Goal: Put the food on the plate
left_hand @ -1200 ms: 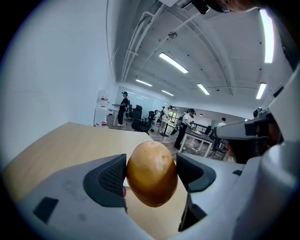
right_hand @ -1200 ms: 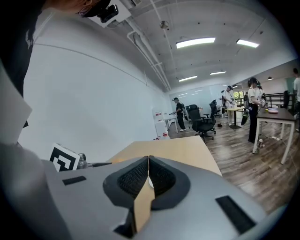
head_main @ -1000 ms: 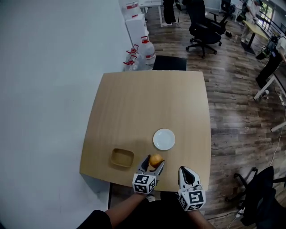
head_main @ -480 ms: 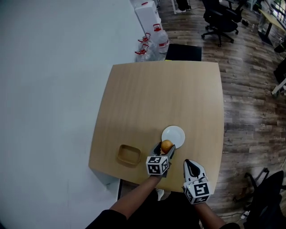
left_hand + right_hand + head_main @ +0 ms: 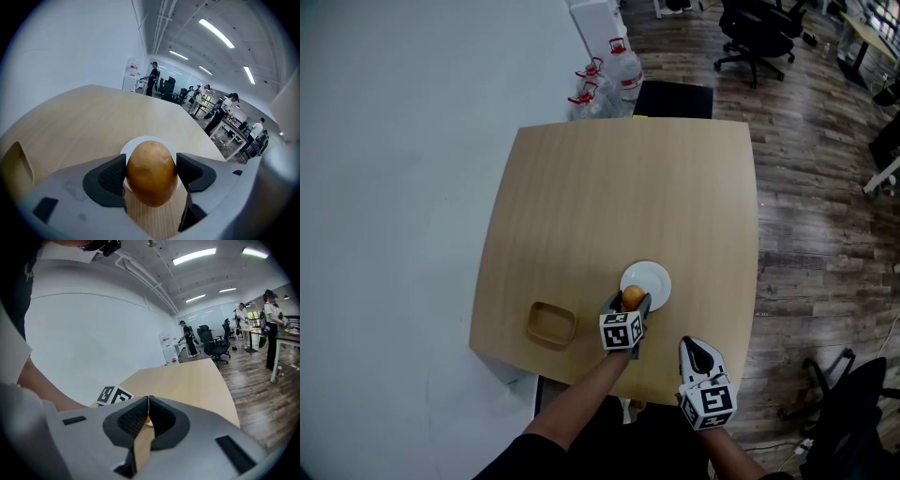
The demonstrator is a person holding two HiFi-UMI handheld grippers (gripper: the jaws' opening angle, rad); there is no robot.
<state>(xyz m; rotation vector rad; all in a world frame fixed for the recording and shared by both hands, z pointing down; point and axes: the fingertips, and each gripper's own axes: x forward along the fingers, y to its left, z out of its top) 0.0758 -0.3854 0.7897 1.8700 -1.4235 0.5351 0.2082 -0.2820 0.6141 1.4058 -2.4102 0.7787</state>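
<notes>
Nearest the person, short of the plate (image 5: 657, 279), the right gripper (image 5: 693, 347) is idling with jaws pressed together, empty. Beyond it, the left gripper (image 5: 628, 307) is clamping a potato (image 5: 151, 172) above the plate's near rim. Releasing here is risking the rounded potato rolling off that rim onto the table (image 5: 609, 187).

One camera overhead, two low
Head view looks steeply down at the wooden table (image 5: 619, 206); gripper views skim it along their jaws. Head and left views share the white plate (image 5: 657, 278) just ahead of the left gripper (image 5: 629, 301).
</notes>
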